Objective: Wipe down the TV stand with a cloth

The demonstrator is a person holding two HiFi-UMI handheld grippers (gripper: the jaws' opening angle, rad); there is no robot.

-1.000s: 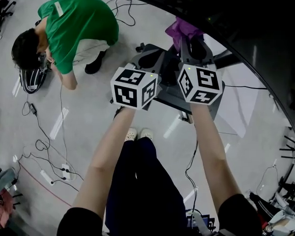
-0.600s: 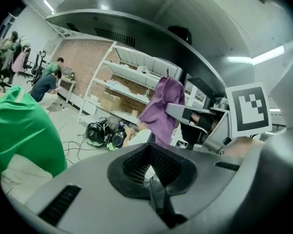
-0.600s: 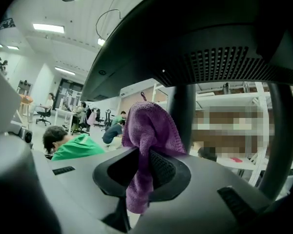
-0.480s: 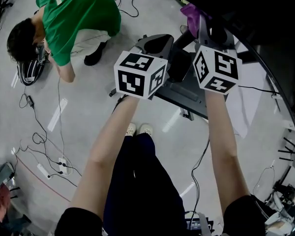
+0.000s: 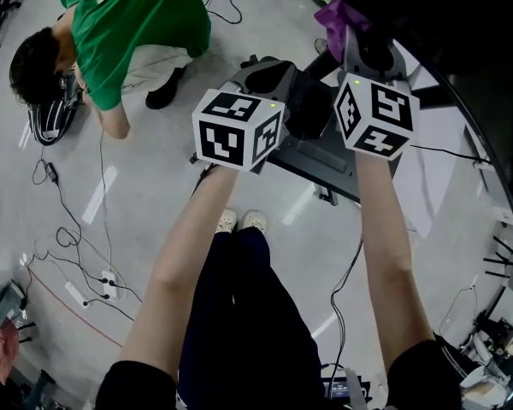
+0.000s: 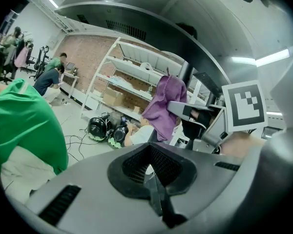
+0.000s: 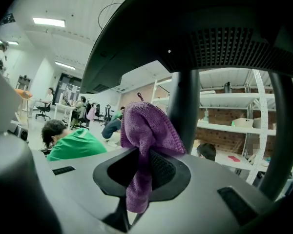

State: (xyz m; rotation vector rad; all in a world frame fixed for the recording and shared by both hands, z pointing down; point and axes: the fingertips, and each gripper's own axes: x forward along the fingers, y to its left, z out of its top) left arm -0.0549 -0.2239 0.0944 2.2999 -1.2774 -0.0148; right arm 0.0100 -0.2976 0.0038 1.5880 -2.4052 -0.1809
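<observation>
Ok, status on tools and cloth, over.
Left tool shut, empty. Right tool shut on purple cloth, close to the stand post; contact unclear. Person in green crouched left, clear of stand.

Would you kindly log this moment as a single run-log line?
right gripper: shut on purple terry cloth | left gripper: shut, empty | cloth: beside black upright post, contact unclear

Your head camera looks steeply down past your forearms to the floor [image 5: 150,195]. Each claw camera sits close behind its jaws, facing out across the room. The left claw [image 6: 154,182] view catches the purple cloth [image 6: 163,106] that fills the right claw [image 7: 136,179] view, and all three share the person in green [image 5: 128,32].
</observation>
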